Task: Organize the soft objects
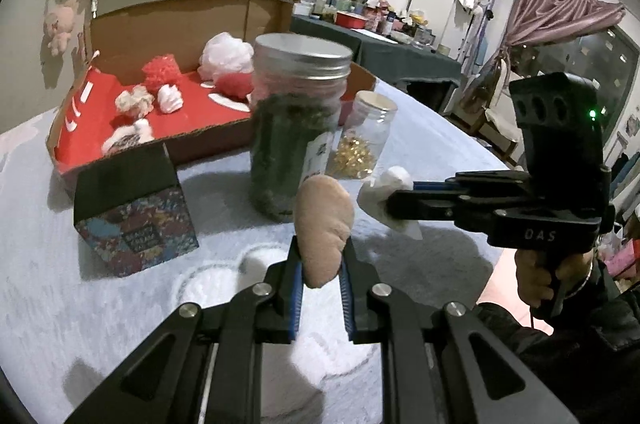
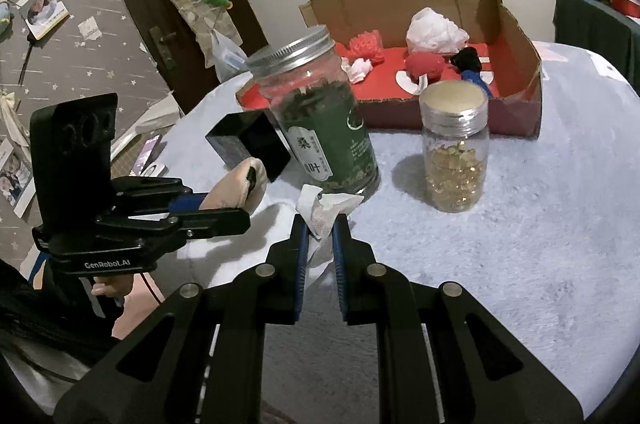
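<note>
While both hands hold soft pieces short of the box, notes run left to right across the table [image 2: 540, 224].

Black gift box [image 1: 134, 207]: stands at the left, near the carton's front corner; hard item, not part of the sort.

Cardboard box [image 1: 188, 23]: open, red-lined, behind the jars; already holds red, white and pale soft pieces.

Left gripper [image 1: 320, 264]: jaws pressed in on a beige plush piece [image 1: 325, 228], which bulges above the pads and is clear of the table.

Green tea jar [image 1: 294, 127]: tall, metal-lidded, directly between the plush piece and the box.

Gold-bead jar [image 1: 366, 135]: smaller, just right of the tea jar, partly behind it.

Right gripper [image 2: 320, 236]: jaws pinching a crumpled white tissue [image 2: 326, 209], close to the tea jar's base.

Risk, collision: a straight carry to the box could clip either jar; the tall one looks easiest to tip.

Risk, slip: the plush is held low on its body and may squirm out; the tissue is caught by a fold and could tear or pull free.

Risk, crowding: both grippers sit near each other and may bump if they move together.

Left wrist view only: the person's hand [image 1: 552, 276] on the right gripper's handle, and the box's left half with small white pieces.

Right wrist view only: a dark object and blue item in the box's right end, the beads jar unobstructed, and open table to its right.
</note>
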The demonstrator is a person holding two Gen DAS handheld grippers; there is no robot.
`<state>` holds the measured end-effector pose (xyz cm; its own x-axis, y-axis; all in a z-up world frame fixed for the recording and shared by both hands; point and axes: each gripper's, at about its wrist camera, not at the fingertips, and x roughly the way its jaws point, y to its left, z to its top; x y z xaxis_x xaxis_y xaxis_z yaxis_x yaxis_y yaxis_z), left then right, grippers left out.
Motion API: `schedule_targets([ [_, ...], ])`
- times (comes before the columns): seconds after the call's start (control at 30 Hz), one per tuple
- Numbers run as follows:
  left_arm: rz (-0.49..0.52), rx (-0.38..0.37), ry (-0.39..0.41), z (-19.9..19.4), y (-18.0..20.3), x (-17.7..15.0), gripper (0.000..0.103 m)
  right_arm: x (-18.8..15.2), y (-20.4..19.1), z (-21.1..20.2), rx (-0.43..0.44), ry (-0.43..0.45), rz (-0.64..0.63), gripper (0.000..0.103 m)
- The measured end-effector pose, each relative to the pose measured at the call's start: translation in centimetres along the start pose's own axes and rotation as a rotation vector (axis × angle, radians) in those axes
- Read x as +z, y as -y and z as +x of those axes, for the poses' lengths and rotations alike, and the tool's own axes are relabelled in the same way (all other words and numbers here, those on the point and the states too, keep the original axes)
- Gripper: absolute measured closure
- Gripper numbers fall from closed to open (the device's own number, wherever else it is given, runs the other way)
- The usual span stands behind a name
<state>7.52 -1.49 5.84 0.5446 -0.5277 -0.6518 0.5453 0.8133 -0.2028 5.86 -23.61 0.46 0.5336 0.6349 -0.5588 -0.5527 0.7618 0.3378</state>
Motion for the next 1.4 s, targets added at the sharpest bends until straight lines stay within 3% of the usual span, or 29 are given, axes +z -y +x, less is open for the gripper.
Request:
schedule_targets([
  [0.3,-0.024,0.044,0.001,-0.9,-1.7,-0.8,0.086,-0.4,1.5,-0.6,-0.041,-0.004,0.025,0.091],
  [0.87,-0.095,0.277,-0.044,-4.8,-8.8,-3.7,0.086,-0.5,7.1,-2.5,-0.159,-0.028,0.099,0.091],
  [1.1,-0.072,0.311,-0.082,-4.3,-11.2,-3.1,0.086,0.8,8.3,-2.3,-0.218,-0.057,0.059,0.091],
  [1.4,-0.034,0.286,-0.119,-3.1,-13.1,-1.2,0.086,3.1,9.9,-1.0,-0.253,-0.121,0.001,0.091],
])
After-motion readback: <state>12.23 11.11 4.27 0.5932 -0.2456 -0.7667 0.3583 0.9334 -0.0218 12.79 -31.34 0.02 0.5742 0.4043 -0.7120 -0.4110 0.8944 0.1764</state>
